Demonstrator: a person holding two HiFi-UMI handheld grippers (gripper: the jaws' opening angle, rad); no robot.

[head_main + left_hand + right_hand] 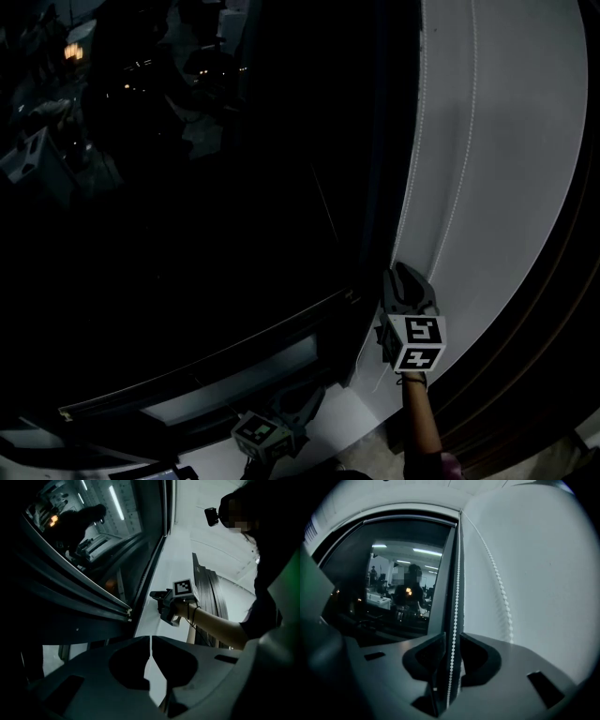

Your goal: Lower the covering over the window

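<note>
While the right gripper [453, 635] gapes around the chain [456, 588], closing off-centre could let the beads slip; the left gripper [151, 638] is closed and empty.

No legible text, brand, number or sign is present. The marker cube [417, 342] on the right gripper [401, 274], just right of the window frame [375, 169], carries only black-and-white square code patterns. A pale striped patch [311, 529], up and left of that frame, may be a label but cannot be read.
</note>
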